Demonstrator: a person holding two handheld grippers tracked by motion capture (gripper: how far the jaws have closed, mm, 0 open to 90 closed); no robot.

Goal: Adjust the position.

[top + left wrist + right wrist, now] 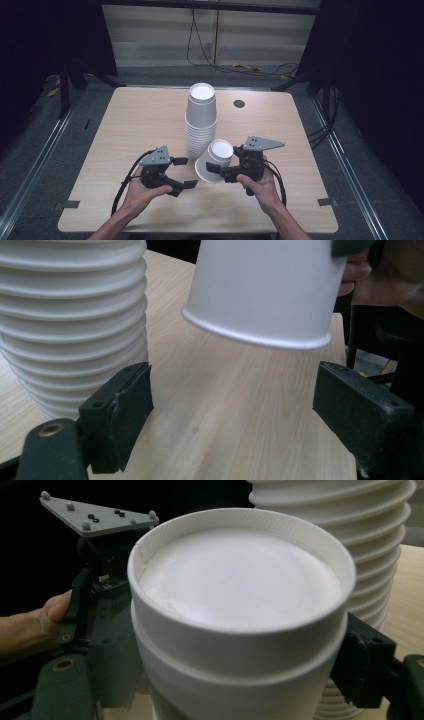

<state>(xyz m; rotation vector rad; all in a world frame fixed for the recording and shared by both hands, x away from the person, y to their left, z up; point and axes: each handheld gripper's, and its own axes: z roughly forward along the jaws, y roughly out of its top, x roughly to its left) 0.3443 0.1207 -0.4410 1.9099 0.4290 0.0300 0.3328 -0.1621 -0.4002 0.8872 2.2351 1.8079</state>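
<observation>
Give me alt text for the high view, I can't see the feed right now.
The right gripper grips an upside-down white paper cup, tilted, beside a tall stack of upside-down cups on a light wooden table. The left gripper sits open nearby, holding nothing.

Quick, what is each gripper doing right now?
Left gripper: open, holding nothing.
Right gripper: shut on the upside-down white paper cup, beside the tall stack of white paper cups.
</observation>
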